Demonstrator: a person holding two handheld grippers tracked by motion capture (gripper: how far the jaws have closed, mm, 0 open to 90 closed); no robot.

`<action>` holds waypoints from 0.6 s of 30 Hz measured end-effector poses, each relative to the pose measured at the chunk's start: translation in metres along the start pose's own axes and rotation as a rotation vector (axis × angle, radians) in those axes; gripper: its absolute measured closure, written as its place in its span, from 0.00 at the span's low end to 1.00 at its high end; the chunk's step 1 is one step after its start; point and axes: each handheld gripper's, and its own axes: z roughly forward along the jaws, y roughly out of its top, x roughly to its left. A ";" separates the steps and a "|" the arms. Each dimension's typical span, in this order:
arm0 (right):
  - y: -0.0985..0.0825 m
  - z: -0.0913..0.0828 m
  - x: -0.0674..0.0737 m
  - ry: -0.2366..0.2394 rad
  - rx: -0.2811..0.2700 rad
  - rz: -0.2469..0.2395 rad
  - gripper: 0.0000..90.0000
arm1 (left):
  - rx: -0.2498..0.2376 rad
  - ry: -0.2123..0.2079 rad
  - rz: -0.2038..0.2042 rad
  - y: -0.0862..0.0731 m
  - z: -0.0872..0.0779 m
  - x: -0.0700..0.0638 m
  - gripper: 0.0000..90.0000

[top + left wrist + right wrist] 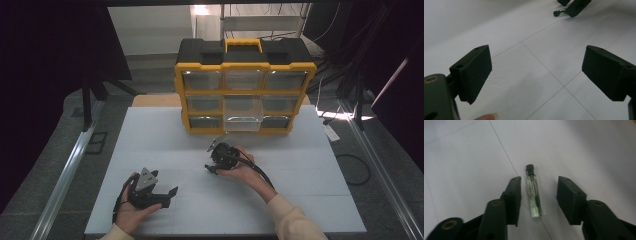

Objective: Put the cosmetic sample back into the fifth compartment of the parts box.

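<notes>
No lettering, number or sign comes through anywhere here. The small glass vial (533,195) carries faint marks along its side, too small and blurred to read. The yellow-and-black organiser (244,85) at the back of the counter (150,140) shows no legible brand or label.

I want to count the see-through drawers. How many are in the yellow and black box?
9: three rows of three in the yellow and black plastic organiser box. The clear plastic middle drawer is pulled out, partly hiding the bottom-middle one.
</notes>
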 end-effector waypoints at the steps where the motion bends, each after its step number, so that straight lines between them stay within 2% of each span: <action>1: 0.000 0.000 0.000 0.000 0.000 0.000 0.65 | 0.000 0.000 0.000 0.000 0.000 0.000 0.11; 4: 0.003 0.000 0.002 -0.001 0.021 -0.019 0.74 | 0.003 0.005 -0.001 0.000 0.000 0.000 0.11; 11: 0.006 0.001 0.002 0.029 0.037 -0.033 0.88 | 0.005 0.004 0.001 0.000 0.000 0.000 0.11; 18: 0.005 0.001 -0.001 0.044 0.030 -0.031 0.90 | 0.002 0.003 -0.001 0.000 0.000 0.000 0.11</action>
